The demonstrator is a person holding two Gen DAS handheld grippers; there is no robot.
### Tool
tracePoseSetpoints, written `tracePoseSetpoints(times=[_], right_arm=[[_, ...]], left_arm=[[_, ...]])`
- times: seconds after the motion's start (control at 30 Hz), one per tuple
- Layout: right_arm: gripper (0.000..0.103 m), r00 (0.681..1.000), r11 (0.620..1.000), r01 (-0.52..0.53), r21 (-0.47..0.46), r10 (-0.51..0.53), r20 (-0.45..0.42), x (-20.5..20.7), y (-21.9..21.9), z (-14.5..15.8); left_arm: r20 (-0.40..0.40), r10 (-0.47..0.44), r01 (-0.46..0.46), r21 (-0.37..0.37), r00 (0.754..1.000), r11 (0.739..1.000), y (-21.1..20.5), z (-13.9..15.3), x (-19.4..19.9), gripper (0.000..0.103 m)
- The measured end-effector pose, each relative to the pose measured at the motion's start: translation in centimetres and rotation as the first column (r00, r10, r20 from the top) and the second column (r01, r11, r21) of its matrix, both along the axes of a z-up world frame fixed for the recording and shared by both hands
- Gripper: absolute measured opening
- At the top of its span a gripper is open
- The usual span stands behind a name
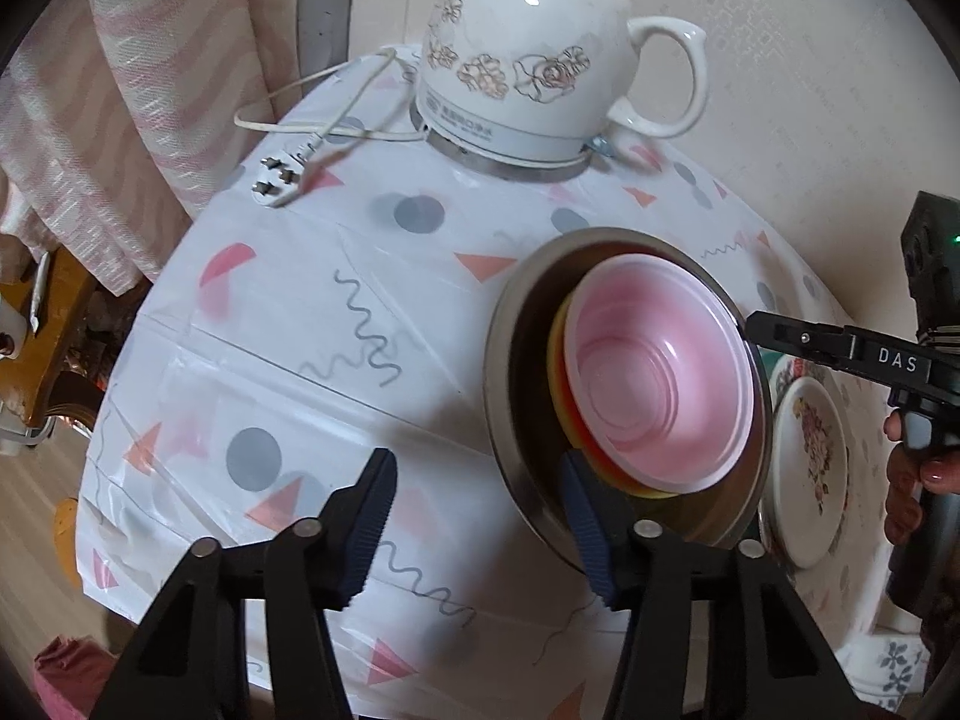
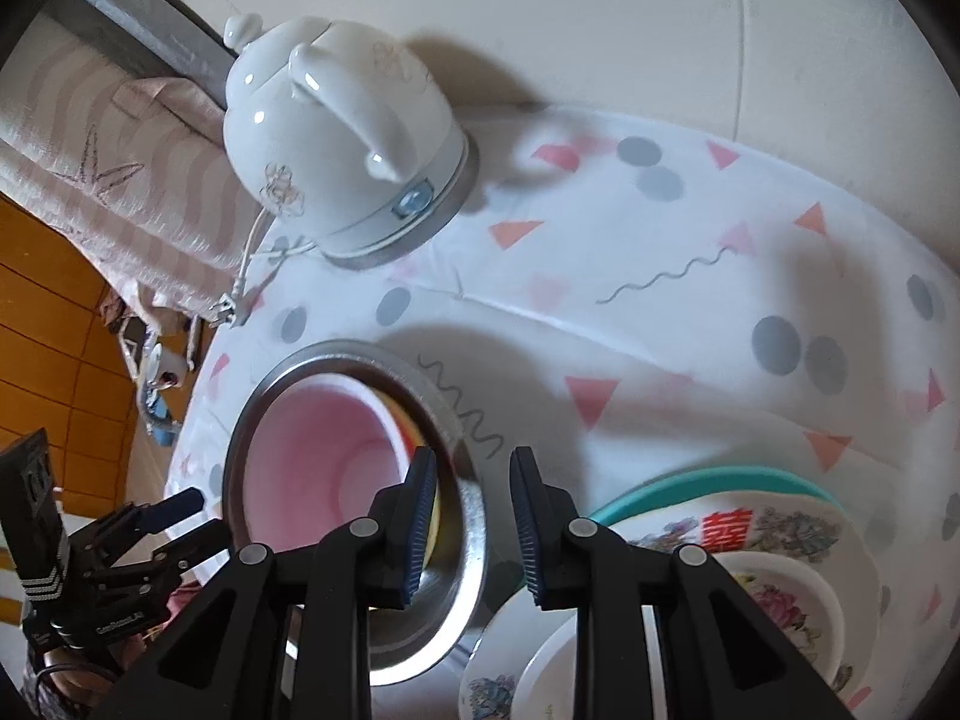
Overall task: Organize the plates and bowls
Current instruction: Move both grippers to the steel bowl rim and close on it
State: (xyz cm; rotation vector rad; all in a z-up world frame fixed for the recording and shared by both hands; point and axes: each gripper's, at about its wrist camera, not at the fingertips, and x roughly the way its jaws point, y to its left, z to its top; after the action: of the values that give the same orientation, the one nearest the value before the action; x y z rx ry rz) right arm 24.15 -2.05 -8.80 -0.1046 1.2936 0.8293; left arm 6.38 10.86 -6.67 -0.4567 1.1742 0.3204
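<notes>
Covering the table, a patterned cloth (image 1: 312, 324) bears a kettle (image 1: 528, 60); each hand-held gripper gapes, clasping nothing.

My grippers' fingers (image 1: 372, 516) are matt black plastic with ribbed blue pads. The metal bowl (image 1: 510, 324) looks brushed and dull; the pink bowl (image 1: 660, 378) inside it is smooth, satiny plastic. The kettle (image 1: 528, 54) is glossy white ceramic on a metal base. The tablecloth (image 1: 300, 300) is shiny, creased plastic film.
</notes>
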Motion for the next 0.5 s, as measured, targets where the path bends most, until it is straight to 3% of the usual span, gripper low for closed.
tracePoseSetpoints(times=[0.27,0.37,0.5], right_arm=[[0.025,1.000,0.998,-0.026,-0.051,0.025,-0.016,-0.6,0.2,-1.1],[0.016,0.999,0.998,-0.036,-0.054,0.035,-0.021,-0.6,0.3,-1.5],[0.012,0.999,1.000,-0.009,-0.029,0.007,-0.051,-0.5,0.3,-1.9]], left_arm=[[-0.036,-0.045,0.043,-0.050,0.998,0.998,-0.7,-1.1,0.5,0.049],[-0.038,-0.055,0.052,-0.069,0.998,0.996,-0.7,-1.5,0.8,0.037],[-0.029,-0.080,0.078,-0.051,0.996,0.996,-0.9,-1.4,1.2,0.023]])
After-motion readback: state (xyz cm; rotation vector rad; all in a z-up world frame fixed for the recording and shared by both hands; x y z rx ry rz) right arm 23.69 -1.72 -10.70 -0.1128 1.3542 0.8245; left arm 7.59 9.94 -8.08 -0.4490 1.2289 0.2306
